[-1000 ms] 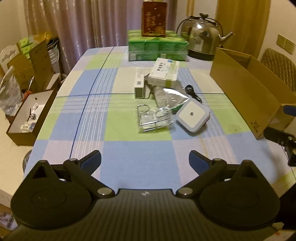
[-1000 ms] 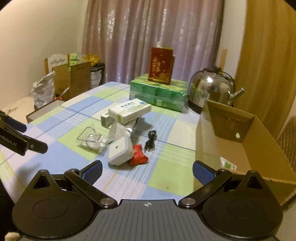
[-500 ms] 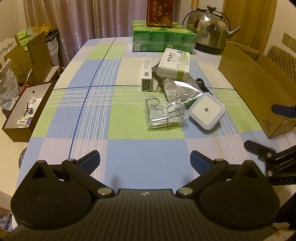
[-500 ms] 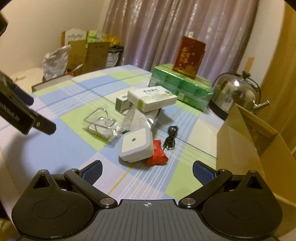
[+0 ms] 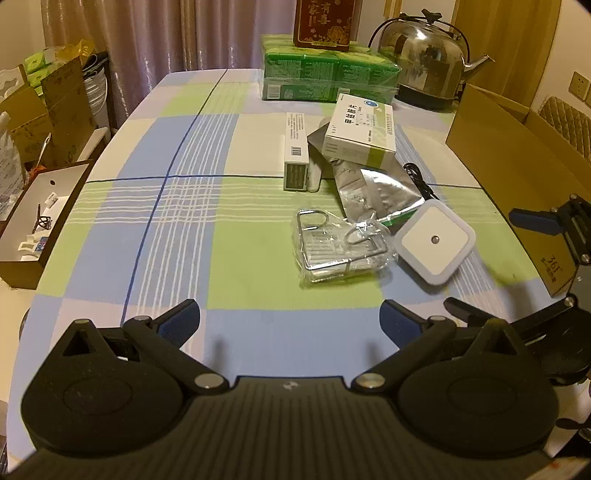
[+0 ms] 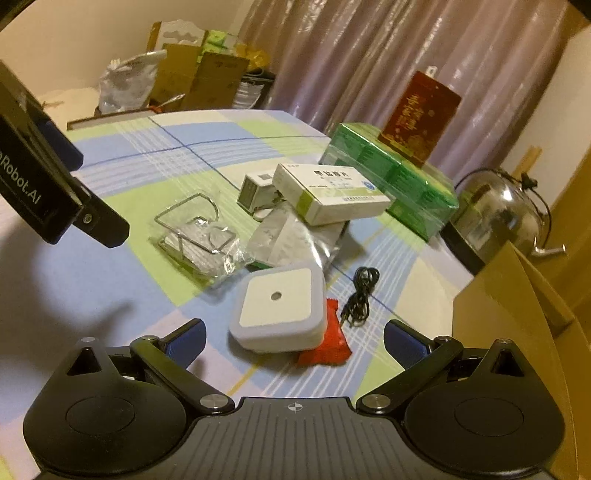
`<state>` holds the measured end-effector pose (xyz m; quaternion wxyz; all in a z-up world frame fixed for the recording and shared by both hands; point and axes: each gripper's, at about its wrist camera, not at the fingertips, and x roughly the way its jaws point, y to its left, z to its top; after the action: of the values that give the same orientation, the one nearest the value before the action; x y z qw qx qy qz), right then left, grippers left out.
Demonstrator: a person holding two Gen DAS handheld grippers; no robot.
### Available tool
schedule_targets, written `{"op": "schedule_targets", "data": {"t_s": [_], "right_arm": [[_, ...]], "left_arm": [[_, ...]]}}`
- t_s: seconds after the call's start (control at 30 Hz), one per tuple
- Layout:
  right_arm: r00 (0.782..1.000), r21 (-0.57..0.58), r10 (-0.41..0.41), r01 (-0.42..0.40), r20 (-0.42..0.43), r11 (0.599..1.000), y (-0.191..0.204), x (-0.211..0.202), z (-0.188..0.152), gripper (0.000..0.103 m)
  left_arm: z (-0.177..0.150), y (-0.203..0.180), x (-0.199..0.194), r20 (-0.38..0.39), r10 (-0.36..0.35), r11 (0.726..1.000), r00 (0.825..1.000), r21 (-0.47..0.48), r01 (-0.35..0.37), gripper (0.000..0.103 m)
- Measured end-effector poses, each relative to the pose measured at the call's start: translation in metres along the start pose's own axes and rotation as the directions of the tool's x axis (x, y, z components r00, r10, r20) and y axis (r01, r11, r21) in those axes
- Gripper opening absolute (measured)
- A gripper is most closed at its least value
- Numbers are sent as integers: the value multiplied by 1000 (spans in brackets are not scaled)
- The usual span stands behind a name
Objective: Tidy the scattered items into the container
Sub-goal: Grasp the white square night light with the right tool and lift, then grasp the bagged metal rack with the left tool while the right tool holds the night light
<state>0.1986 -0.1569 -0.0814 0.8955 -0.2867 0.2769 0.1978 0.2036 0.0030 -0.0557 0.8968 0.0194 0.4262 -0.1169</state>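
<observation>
Scattered items lie mid-table: a white square night light (image 5: 436, 242) (image 6: 279, 306), a wire rack in clear wrap (image 5: 340, 245) (image 6: 199, 236), a silver foil pouch (image 5: 373, 188) (image 6: 291, 236), a white medicine box (image 5: 360, 129) (image 6: 332, 192), a narrow white box (image 5: 296, 151), a black cable (image 6: 360, 295) and a red sachet (image 6: 328, 338). The open cardboard box (image 5: 517, 162) (image 6: 517, 306) stands at the right. My left gripper (image 5: 290, 323) is open and empty, short of the rack. My right gripper (image 6: 295, 338) is open, its fingers either side of the night light.
A green multipack (image 5: 328, 68) with a red box (image 5: 327, 20) on top and a steel kettle (image 5: 424, 55) stand at the table's far end. A brown open box (image 5: 33, 225) and cartons (image 5: 48, 107) sit off the table's left edge.
Both grippers have moved forward toward the items. The right gripper has come close to the night light. Both stay open.
</observation>
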Motion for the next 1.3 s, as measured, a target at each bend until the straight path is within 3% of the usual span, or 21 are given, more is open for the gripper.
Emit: {"op": "schedule_targets", "data": {"t_s": [0.23, 0.43, 0.9, 1.3], "right_arm": [[1000, -106, 2, -3, -3, 994, 14, 19, 3, 90], [1000, -128, -9, 7, -14, 992, 16, 31, 2, 79], [1000, -136, -16, 16, -2, 991, 15, 35, 1, 65], [999, 85, -40, 37, 25, 996, -16, 3, -13, 65]], "left_arm": [[5, 2, 17, -4, -17, 1000, 1000, -11, 16, 102], [8, 2, 24, -8, -28, 1000, 1000, -10, 28, 102], [12, -1, 35, -12, -42, 999, 999, -9, 42, 102], [26, -16, 47, -4, -87, 996, 996, -11, 87, 102]]}}
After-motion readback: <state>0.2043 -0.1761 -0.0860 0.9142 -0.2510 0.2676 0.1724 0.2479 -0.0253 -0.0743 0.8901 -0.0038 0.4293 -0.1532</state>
